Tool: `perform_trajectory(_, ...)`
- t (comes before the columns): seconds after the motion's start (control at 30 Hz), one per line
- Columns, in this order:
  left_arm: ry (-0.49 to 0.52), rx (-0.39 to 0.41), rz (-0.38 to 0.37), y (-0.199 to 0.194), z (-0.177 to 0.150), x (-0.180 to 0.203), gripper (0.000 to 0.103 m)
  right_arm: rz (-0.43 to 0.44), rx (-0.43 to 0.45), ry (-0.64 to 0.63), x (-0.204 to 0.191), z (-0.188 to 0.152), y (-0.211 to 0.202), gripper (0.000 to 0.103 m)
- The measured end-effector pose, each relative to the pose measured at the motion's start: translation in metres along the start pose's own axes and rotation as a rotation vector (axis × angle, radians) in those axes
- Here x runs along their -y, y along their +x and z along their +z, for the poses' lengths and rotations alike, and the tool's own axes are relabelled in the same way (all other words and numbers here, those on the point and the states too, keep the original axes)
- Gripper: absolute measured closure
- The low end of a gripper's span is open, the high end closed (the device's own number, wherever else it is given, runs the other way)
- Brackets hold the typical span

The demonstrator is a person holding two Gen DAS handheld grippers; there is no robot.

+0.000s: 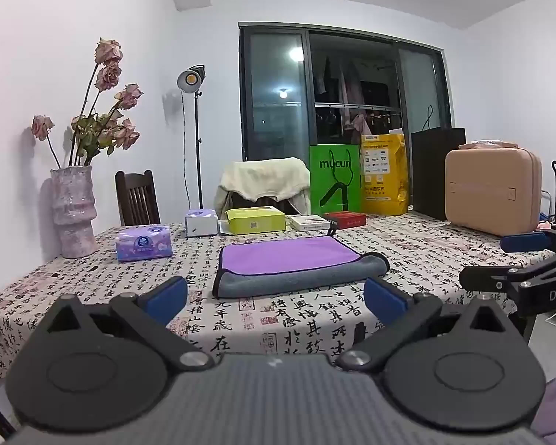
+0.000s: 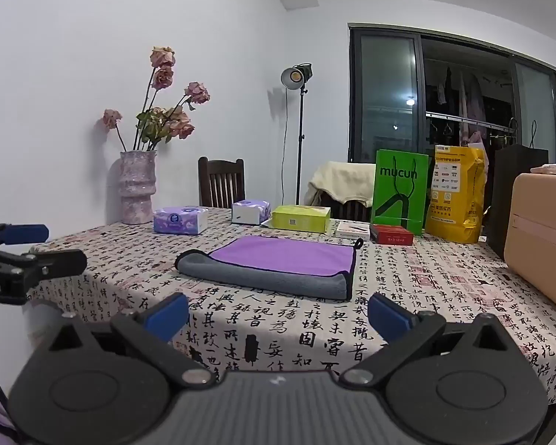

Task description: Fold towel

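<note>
A towel [image 1: 296,265], purple on one side and grey on the other, lies folded over on the table's patterned cloth; the grey fold faces me, and it also shows in the right wrist view [image 2: 278,263]. My left gripper [image 1: 276,298] is open and empty, held above the table's near edge just short of the towel. My right gripper [image 2: 278,313] is open and empty, also short of the towel. Each gripper shows at the edge of the other's view: the right one [image 1: 515,259] and the left one [image 2: 29,248].
The table [image 1: 296,330] carries a calligraphy-print cloth. At the back stand a vase of dried roses [image 1: 74,211], tissue packs [image 1: 144,243], a green box [image 1: 255,220], small boxes, green and yellow bags [image 1: 335,180], a black bag and a pink case [image 1: 493,191]. Chairs stand behind.
</note>
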State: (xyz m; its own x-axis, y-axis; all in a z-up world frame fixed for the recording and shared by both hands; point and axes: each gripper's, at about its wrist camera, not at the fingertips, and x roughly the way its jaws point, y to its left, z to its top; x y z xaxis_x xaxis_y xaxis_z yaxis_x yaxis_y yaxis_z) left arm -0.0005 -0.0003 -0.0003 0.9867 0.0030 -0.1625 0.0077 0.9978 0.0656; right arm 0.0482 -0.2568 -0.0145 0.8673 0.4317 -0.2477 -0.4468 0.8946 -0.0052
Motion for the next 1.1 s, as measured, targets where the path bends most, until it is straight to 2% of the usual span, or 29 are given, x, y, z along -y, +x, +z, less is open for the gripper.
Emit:
perform_trajectory(0.5, -0.001, -0.015, 0.008, 0.0026, -0.0014, 0.0087, 0.000, -0.003, -0.011, -0.012, -0.0029, 0.0014, 0.0036, 0.000)
perform_trajectory(1.1, -0.009, -0.030, 0.005, 0.0038, -0.0015, 0.0009, 0.000, -0.006, -0.019, -0.011, -0.0032, -0.0020, 0.0043, 0.000)
